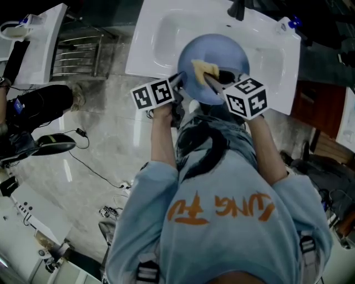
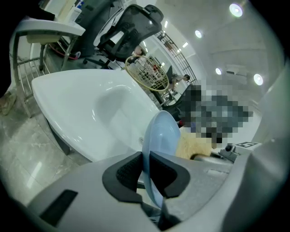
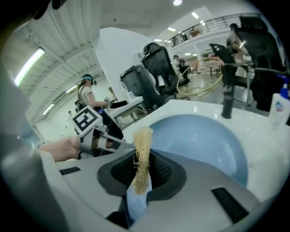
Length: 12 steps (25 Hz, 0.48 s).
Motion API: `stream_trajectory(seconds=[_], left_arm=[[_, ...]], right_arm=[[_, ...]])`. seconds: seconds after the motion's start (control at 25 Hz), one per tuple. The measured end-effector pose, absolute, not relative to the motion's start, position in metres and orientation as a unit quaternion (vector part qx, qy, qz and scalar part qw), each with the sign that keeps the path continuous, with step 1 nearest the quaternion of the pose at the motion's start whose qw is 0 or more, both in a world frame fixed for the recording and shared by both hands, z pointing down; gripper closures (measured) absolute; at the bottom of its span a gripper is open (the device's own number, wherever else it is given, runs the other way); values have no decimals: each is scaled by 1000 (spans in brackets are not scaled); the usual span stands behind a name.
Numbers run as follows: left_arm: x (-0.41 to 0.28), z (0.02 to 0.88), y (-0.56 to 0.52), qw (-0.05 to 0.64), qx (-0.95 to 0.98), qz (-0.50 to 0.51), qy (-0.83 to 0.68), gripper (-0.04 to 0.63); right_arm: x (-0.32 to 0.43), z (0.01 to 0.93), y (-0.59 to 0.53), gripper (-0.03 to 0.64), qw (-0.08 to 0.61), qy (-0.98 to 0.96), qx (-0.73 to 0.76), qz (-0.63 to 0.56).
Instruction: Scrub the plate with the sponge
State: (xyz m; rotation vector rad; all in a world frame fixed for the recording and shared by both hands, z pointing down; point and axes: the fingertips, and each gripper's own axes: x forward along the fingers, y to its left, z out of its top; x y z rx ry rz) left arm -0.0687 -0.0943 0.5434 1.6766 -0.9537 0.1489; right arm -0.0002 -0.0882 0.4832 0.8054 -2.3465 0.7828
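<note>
White ceramic sink (image 1: pixel 150 50) below: left gripper (image 2: pixel 144 174) fingers (image 2: pixel 123 174) pinch the round pale-blue plate (image 1: pixel 222 47) by its rim, while right gripper (image 3: pixel 141 170) fingers (image 3: pixel 165 171) clamp the yellow fibrous sponge (image 3: pixel 142 149) at its face. Scrubbing seems underway, not finished.

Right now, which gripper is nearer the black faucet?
Right. The right gripper, holding the sponge over the plate, is in front of the faucet; the left gripper clamps the plate's left rim, farther off.

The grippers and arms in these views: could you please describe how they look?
The left gripper and right gripper each have a smooth grey body, black textured pads and a white cube printed with black square markers. The person wears a light blue long-sleeved top with orange lettering.
</note>
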Motion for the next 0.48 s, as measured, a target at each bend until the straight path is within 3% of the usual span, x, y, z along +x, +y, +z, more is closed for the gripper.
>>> stream_trajectory(seconds=[0.2,0.48], left_arm=[[-84,542,-95,564,703,52,-431,561],[-95,542,-87,564,698,44,-438,563]], right_arm=[[-40,512,-52,569,305,-864,218,335],[-17,541,-62,569,368,-829,266,326]])
